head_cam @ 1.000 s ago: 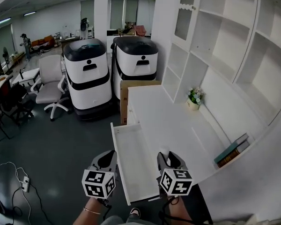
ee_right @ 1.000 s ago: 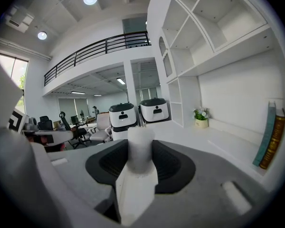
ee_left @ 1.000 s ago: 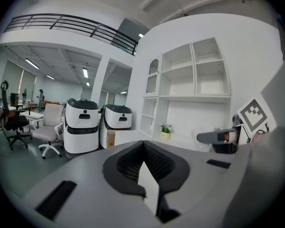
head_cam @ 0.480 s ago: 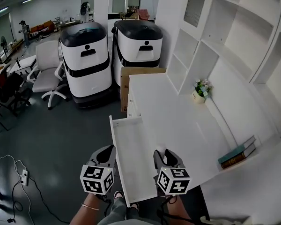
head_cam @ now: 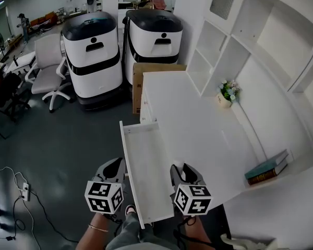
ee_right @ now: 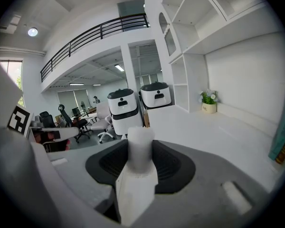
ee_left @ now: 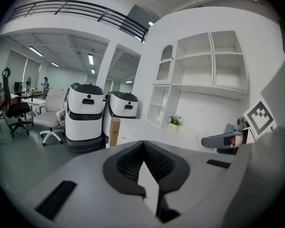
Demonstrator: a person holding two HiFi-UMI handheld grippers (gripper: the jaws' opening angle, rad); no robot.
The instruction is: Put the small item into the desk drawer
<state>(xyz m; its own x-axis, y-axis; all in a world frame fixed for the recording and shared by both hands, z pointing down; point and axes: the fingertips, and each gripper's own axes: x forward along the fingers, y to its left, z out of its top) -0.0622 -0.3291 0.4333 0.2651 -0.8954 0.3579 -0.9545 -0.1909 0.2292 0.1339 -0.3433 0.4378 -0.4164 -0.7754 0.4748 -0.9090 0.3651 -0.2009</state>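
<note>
The white desk drawer (head_cam: 146, 160) stands pulled out, and its inside shows bare. My right gripper (head_cam: 181, 171) hovers at the drawer's front right corner, over the desk edge. It is shut on a small white cylinder-like item (ee_right: 140, 146) that sticks up between the jaws. My left gripper (head_cam: 110, 170) hangs just left of the drawer's front over the floor. Its jaws meet with nothing between them (ee_left: 143, 167). The right gripper (ee_left: 226, 139) also shows at the right of the left gripper view.
The white desk top (head_cam: 198, 124) carries a small flower pot (head_cam: 228, 94) and stacked books (head_cam: 266, 170) by the shelf wall. A cardboard box (head_cam: 146, 76), two black-and-white machines (head_cam: 94, 51), an office chair (head_cam: 41, 61) and a floor power strip (head_cam: 25, 191) lie beyond.
The head view has tilted, so the desk and drawer sit higher in the picture. Both grippers keep their places at the drawer's front; the left one has drifted slightly left and down.
</note>
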